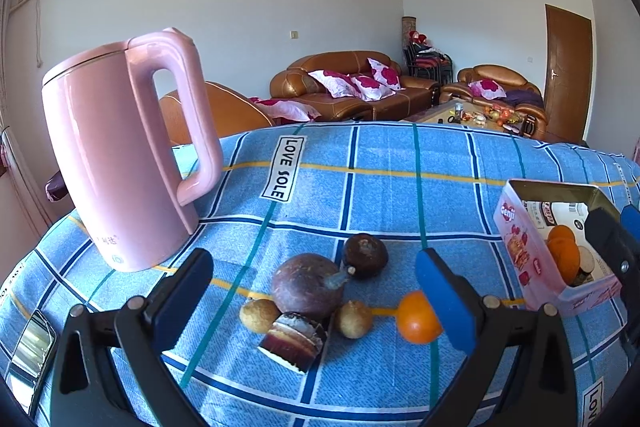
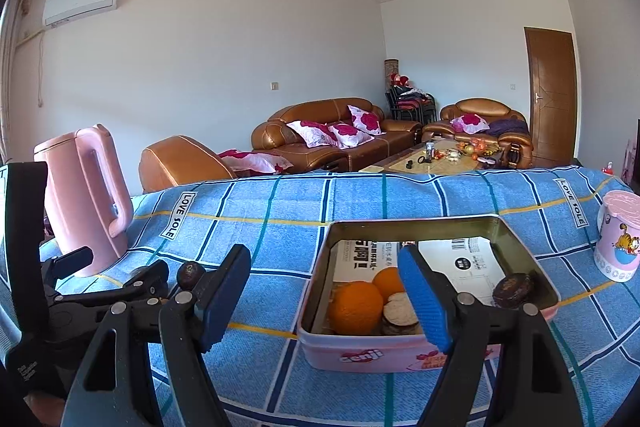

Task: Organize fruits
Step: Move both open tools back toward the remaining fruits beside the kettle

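**Tin part filled, pile still out**

The tin (image 2: 520, 239) on the worktop (image 1: 380, 195) already holds two oranges (image 2: 356, 307), a pale cut piece and a dark fruit. Left outside, as I judge it: a big purple fruit (image 1: 306, 285), a dark one behind, two small tan ones, a small orange (image 1: 416, 317) and a cut piece.

The left gripper (image 1: 316, 307) has its jaws wide apart around the pile, holding nothing. The right gripper (image 2: 324, 299) hangs before the tin, jaws wide, empty.
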The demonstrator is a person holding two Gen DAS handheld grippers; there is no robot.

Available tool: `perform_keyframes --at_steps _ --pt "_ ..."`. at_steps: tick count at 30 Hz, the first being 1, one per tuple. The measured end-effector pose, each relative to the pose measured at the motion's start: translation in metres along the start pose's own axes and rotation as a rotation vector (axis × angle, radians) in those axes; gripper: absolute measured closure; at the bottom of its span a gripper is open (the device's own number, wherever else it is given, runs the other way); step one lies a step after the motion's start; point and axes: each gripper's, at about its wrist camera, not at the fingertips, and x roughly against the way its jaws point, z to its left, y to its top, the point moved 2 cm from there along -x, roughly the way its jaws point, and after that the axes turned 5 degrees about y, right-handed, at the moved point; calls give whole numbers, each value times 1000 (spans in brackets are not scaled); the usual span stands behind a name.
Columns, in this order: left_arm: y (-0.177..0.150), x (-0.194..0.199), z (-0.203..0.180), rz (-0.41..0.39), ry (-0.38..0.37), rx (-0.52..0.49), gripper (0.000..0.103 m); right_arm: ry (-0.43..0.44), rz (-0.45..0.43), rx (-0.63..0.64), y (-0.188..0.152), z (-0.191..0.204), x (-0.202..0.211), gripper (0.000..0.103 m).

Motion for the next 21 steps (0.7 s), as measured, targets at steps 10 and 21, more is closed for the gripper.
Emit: perform_keyframes --at_steps 10,21 --pt "0 -15 30 38 29 36 0 44 23 10 0 26 -14 25" --pt "1 -41 87 101 182 36 0 93 105 48 -4 49 -35 25"
